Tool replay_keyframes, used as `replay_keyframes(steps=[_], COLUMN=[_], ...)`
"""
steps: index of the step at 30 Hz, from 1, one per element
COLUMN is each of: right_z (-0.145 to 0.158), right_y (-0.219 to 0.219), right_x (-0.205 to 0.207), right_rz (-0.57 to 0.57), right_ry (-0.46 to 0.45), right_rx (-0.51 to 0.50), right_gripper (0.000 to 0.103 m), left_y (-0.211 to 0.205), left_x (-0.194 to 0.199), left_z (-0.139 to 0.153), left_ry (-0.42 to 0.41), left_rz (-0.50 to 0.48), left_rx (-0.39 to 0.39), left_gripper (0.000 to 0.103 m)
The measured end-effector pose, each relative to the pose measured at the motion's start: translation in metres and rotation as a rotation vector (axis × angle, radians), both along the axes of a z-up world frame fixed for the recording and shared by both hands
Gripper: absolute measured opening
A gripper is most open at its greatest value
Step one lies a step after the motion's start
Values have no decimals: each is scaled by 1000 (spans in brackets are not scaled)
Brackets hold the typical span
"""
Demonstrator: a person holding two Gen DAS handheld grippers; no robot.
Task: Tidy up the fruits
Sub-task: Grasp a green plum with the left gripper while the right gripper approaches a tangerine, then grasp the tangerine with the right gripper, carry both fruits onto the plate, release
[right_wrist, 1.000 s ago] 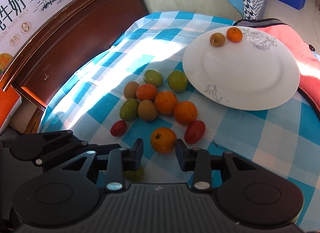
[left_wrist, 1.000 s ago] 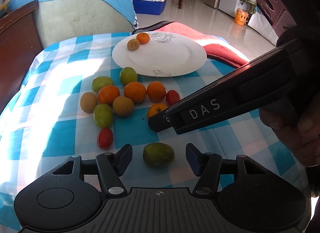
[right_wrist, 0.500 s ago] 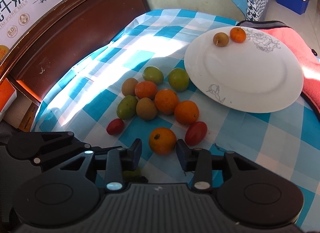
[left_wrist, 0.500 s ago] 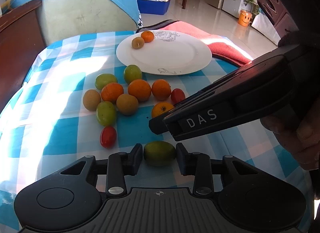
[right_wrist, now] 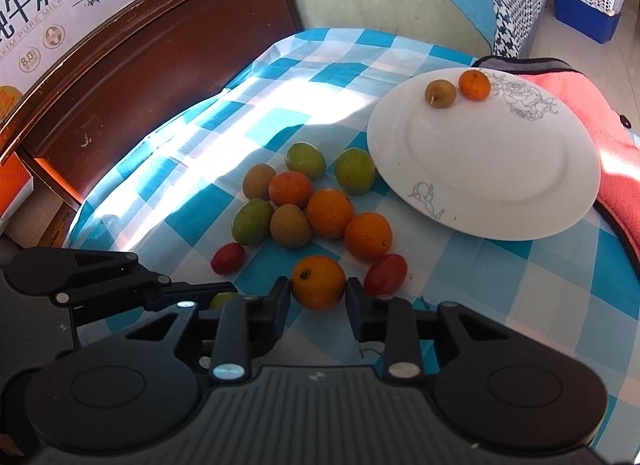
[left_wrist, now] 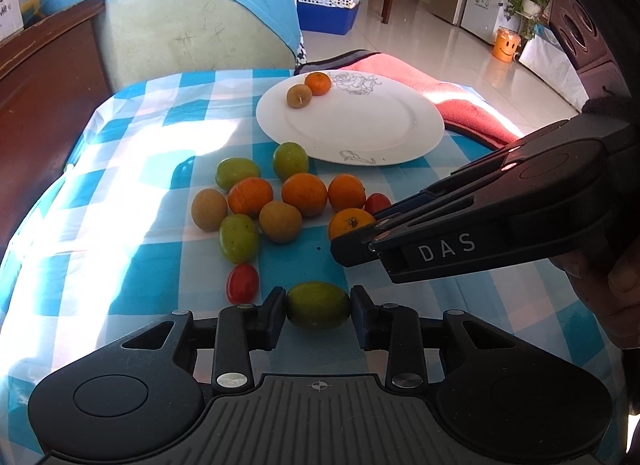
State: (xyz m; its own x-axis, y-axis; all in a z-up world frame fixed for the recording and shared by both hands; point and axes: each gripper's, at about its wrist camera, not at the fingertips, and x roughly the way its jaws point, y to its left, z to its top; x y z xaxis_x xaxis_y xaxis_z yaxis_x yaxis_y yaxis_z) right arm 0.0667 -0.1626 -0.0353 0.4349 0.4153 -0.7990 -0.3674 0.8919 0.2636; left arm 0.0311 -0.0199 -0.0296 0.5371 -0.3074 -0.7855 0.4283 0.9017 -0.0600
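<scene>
Loose cluster of green, brown, orange fruits (left_wrist: 276, 201) on checked cloth, two fruits (left_wrist: 310, 89) on white plate (left_wrist: 360, 133)

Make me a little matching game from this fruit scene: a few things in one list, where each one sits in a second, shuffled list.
Things:
1. green fruit
2. orange fruit
3. small brown fruit
4. red tomato

Places:
A. on the white plate
B. between the fingers of the right gripper
C. loose on the checked cloth, beside the left gripper's left finger
D. between the fingers of the left gripper

Pairs: 1-D, 2-B, 3-A, 4-C
</scene>
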Motion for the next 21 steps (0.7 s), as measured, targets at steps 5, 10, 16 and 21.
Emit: replay_keyframes(steps=[5,10,16,21], right_z=[5,15,28,37], right_y=[-4,-8,-17,-27], right_x=[0,-1,2,6], right_rz=[-7,-5,-36,-77], right_ry=[-11,-37,-65,-87], right_rx=[15,43,74,83], right_gripper=[30,30,30,30], left_y=[4,7,10,14], left_x=[4,9,17,27], left_z=[6,13,22,31], left_ry=[-12,-27,-55,-74], left_rz=[31,52,83,114], left_rx=[-8,-23,-45,-79], left_gripper=[32,32,32,32])
